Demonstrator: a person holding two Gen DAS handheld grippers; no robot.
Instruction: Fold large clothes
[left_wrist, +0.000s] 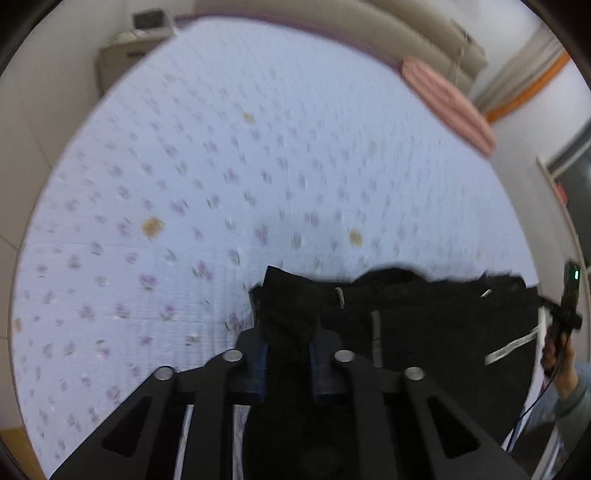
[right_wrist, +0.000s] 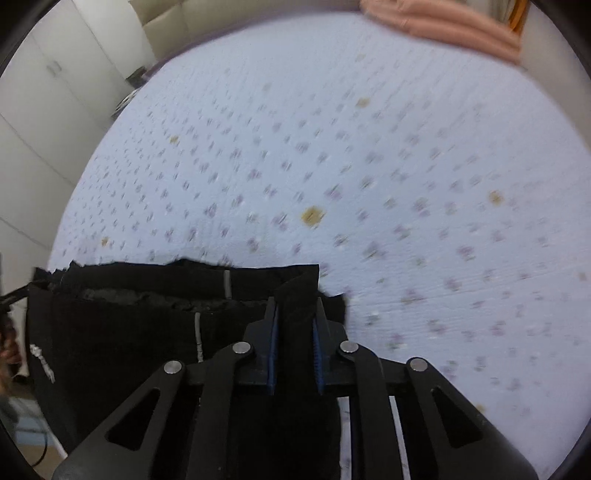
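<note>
A black garment (left_wrist: 424, 325) with white stripes and a white drawcord hangs stretched between my two grippers above the near edge of the bed. My left gripper (left_wrist: 288, 332) is shut on the garment's left top corner, black cloth pinched between its blue pads. My right gripper (right_wrist: 295, 314) is shut on the right top corner of the same garment (right_wrist: 140, 332). The right gripper and the hand that holds it also show at the right edge of the left wrist view (left_wrist: 561, 317). The garment's lower part hangs out of sight below.
A bed with a pale blue flowered sheet (left_wrist: 258, 166) fills both views. A pink striped pillow (left_wrist: 447, 99) lies at the headboard, also in the right wrist view (right_wrist: 443, 22). A beige nightstand (left_wrist: 125, 55) stands at the far left. White cupboards (right_wrist: 48, 92) line the left.
</note>
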